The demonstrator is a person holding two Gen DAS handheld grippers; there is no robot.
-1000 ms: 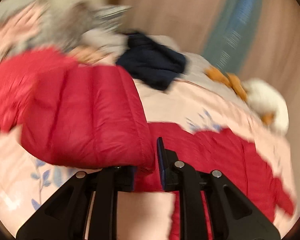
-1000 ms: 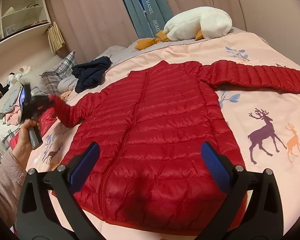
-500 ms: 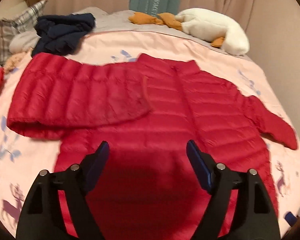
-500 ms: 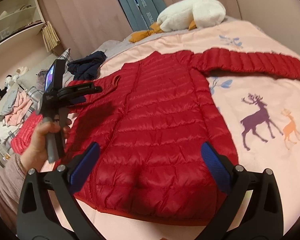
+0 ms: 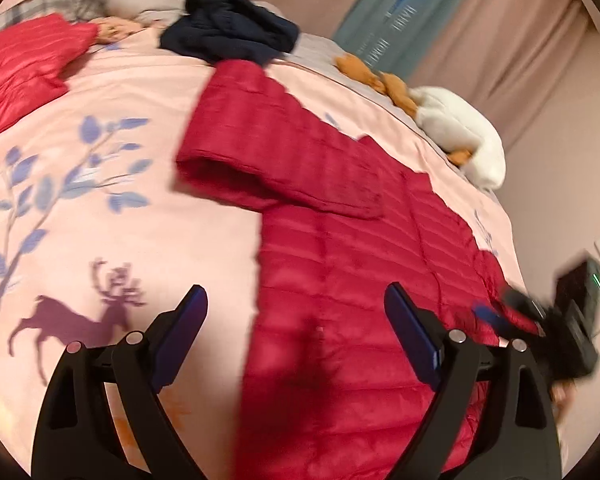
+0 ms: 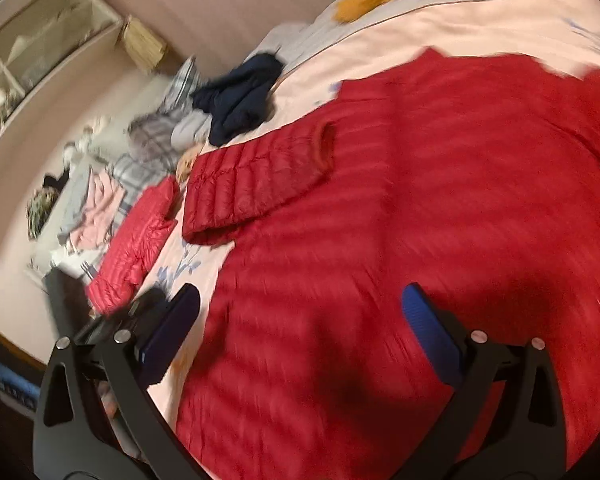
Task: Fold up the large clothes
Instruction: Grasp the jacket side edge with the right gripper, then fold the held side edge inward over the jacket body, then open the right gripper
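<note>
A red puffer jacket (image 5: 360, 280) lies flat on the pink bedspread (image 5: 100, 220), front up. One sleeve (image 5: 268, 144) is folded in across its chest, cuff near the zip. My left gripper (image 5: 295, 292) hovers over the jacket's side edge, jaws opening with nothing between them. In the right wrist view the jacket (image 6: 420, 200) fills the frame, with the folded sleeve (image 6: 260, 172) at upper left. My right gripper (image 6: 300, 292) stands open and empty above the lower body. It also shows blurred at the left wrist view's right edge as the right gripper (image 5: 560, 320).
A second red jacket (image 6: 136, 240) lies at the bed's side, a navy garment (image 5: 228, 28) and plaid pillows (image 6: 152, 140) near the head. A white plush goose (image 5: 460, 132) rests by the blue curtain (image 5: 400, 12). A wall shelf (image 6: 40, 40) runs along the left.
My left gripper let go of the sleeve, which now lies folded over the chest, then opened and drew back toward the jacket's side edge. My right gripper swung sideways, closer over the jacket.
</note>
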